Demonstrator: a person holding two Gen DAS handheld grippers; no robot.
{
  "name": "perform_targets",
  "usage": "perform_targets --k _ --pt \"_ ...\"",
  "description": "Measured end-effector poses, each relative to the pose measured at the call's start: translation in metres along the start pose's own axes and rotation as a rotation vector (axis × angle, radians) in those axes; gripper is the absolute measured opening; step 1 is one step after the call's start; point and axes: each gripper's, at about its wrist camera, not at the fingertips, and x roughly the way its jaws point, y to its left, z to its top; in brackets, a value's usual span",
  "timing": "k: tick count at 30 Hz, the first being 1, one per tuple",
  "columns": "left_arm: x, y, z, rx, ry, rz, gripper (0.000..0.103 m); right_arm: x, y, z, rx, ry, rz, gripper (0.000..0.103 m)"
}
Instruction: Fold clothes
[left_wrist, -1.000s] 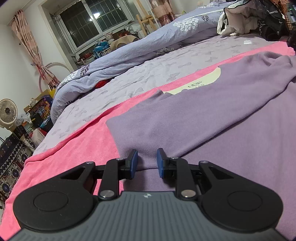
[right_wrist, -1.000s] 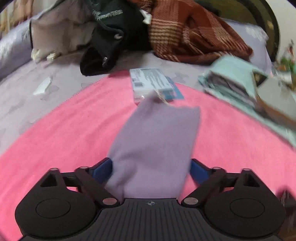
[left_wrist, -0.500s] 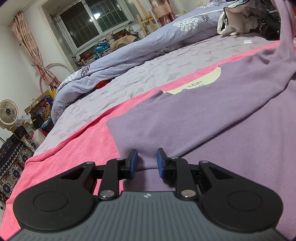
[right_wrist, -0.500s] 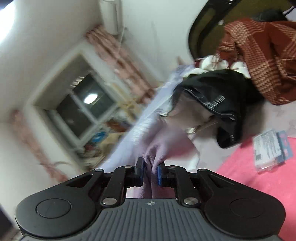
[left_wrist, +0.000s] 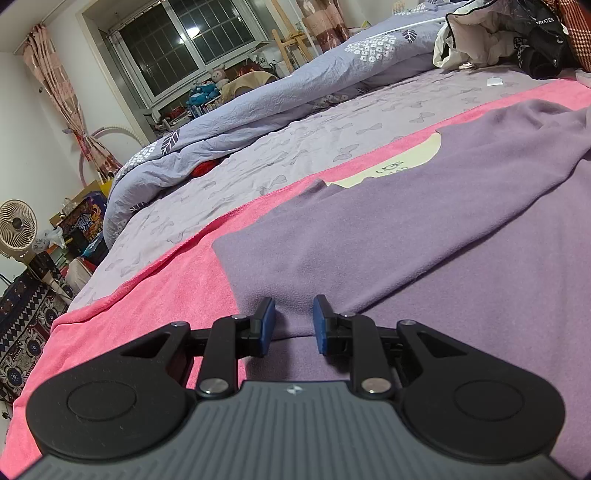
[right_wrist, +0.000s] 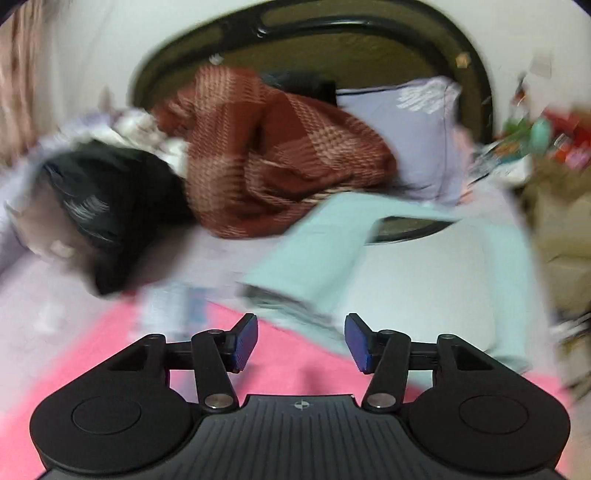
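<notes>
A purple fleece garment (left_wrist: 424, 221) lies spread on a pink towel (left_wrist: 155, 291) on the bed, with one sleeve folded across its body. My left gripper (left_wrist: 294, 317) rests low on the garment's near edge with its jaws a little apart, and purple cloth lies between the blue pads; I cannot tell whether they pinch it. My right gripper (right_wrist: 301, 339) is open and empty above the pink towel (right_wrist: 110, 350), facing the headboard. The purple garment does not show in the blurred right wrist view.
A pale blue duvet (left_wrist: 295, 92) lies bunched along the bed's far side. Near the headboard (right_wrist: 332, 48) sit a red plaid blanket (right_wrist: 273, 155), a black garment (right_wrist: 110, 206), a mint folded stack (right_wrist: 388, 266) and a pillow (right_wrist: 413, 129). A fan (left_wrist: 16, 225) stands off the bed.
My right gripper let go of the purple sleeve, opened wide and swung back toward the headboard. The sleeve now lies across the garment. My left gripper has not moved.
</notes>
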Motion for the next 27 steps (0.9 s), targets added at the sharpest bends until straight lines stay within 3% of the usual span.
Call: perform_targets --k 3,4,6,8,10,12,13,14,17,22,24,27 --pt "-0.001 -0.002 0.001 0.002 0.001 0.001 0.027 0.012 0.025 -0.005 -0.043 0.200 0.261 0.048" --pt "-0.001 -0.003 0.001 0.002 0.001 0.001 0.027 0.019 0.037 -0.010 -0.055 0.253 0.285 0.046" --pt "-0.001 -0.001 -0.001 0.005 0.000 0.003 0.027 0.036 0.058 -0.023 -0.067 0.324 0.211 0.046" --pt "-0.001 -0.002 -0.001 0.008 0.000 0.005 0.027 0.054 0.070 -0.035 -0.082 0.362 0.060 0.046" --pt "-0.002 -0.004 -0.001 0.007 0.000 0.005 0.027 0.064 0.080 -0.049 -0.134 0.324 -0.023 0.049" --pt "-0.002 -0.004 0.000 0.004 0.000 0.003 0.027 0.059 0.097 -0.058 -0.208 0.264 -0.056 0.030" --pt "-0.002 -0.004 -0.001 0.003 0.000 0.002 0.027 0.057 0.099 -0.057 -0.196 0.246 -0.035 0.009" --pt "-0.002 -0.004 -0.001 0.002 0.000 0.001 0.027 0.054 0.099 -0.055 -0.174 0.227 -0.007 0.008" --pt "-0.003 -0.004 -0.001 -0.002 -0.001 -0.002 0.027 0.032 0.087 -0.034 -0.039 0.156 0.226 0.008" --pt "-0.003 -0.003 -0.002 -0.009 -0.001 -0.006 0.027 -0.021 0.024 -0.004 0.135 -0.082 0.834 0.008" --pt "-0.003 -0.002 -0.002 -0.009 -0.001 -0.006 0.027 -0.019 0.003 0.002 0.138 -0.056 0.768 0.008" --pt "-0.002 -0.001 -0.002 -0.010 -0.001 -0.006 0.027 0.014 -0.013 -0.002 0.066 0.118 0.464 0.008"
